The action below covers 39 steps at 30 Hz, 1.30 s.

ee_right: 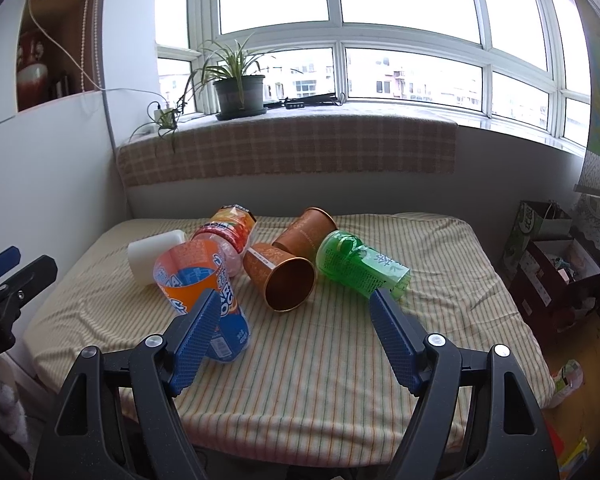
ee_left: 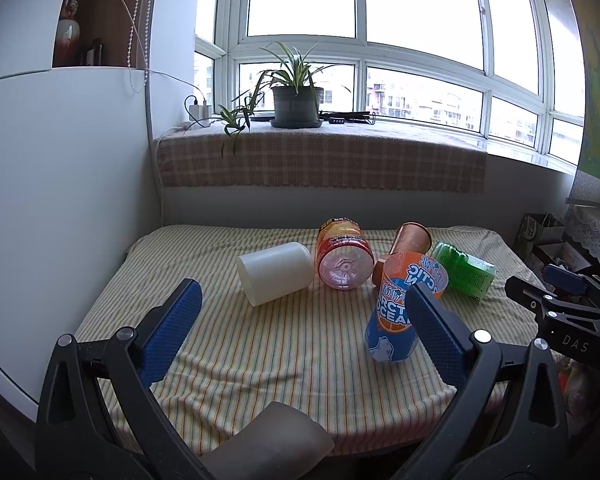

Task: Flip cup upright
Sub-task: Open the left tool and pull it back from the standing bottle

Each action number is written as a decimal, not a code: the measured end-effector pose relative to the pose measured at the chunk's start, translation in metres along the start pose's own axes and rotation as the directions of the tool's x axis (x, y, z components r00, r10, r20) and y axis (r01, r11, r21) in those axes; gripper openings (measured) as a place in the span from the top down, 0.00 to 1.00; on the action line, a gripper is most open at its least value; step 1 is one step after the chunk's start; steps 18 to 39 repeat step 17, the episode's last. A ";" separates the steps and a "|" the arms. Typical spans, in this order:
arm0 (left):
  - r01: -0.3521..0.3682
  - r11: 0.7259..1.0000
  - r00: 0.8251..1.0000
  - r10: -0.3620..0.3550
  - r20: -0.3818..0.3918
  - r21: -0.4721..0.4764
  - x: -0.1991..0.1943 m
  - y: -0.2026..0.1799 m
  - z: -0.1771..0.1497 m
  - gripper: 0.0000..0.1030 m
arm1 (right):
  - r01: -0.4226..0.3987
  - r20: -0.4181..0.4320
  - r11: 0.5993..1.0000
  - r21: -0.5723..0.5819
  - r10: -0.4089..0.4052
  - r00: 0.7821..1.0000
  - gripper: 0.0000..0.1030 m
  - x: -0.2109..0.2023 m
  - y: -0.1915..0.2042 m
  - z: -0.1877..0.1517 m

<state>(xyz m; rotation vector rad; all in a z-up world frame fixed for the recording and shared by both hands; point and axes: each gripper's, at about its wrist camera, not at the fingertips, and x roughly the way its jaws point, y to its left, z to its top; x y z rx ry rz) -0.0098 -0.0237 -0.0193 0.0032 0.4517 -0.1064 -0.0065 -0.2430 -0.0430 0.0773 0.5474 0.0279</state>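
The step in hand looks like the approach: no cup is gripped yet, and several lie tipped on the striped cloth of the desk [ee_right: 340, 360].

From left to right there are the white cup [ee_left: 275, 278] on its side, a red-labelled bottle [ee_left: 342, 258], the orange and blue cup [ee_right: 198, 280] leaning near the front, two brown cups [ee_right: 284, 276] and a green bottle [ee_right: 360, 268].

The left gripper [ee_left: 302, 332] has its fingers wide apart and holds nothing. The right gripper [ee_right: 294, 336] is the same, hanging above the cloth.

I judge the next move needs one gripper to close around a cup wall and then turn it so its mouth faces up.
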 end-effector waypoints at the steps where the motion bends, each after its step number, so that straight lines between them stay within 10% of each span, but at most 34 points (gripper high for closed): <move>1: 0.000 1.000 1.000 0.000 0.001 0.000 0.000 0.000 0.000 0.00 | 0.000 -0.001 1.000 -0.001 0.000 1.000 0.26 0.000 0.000 0.000; 39: -0.019 1.000 1.000 0.019 0.009 -0.013 0.000 0.003 0.000 0.00 | -0.004 -0.020 1.000 -0.011 0.004 1.000 0.26 0.009 0.005 -0.003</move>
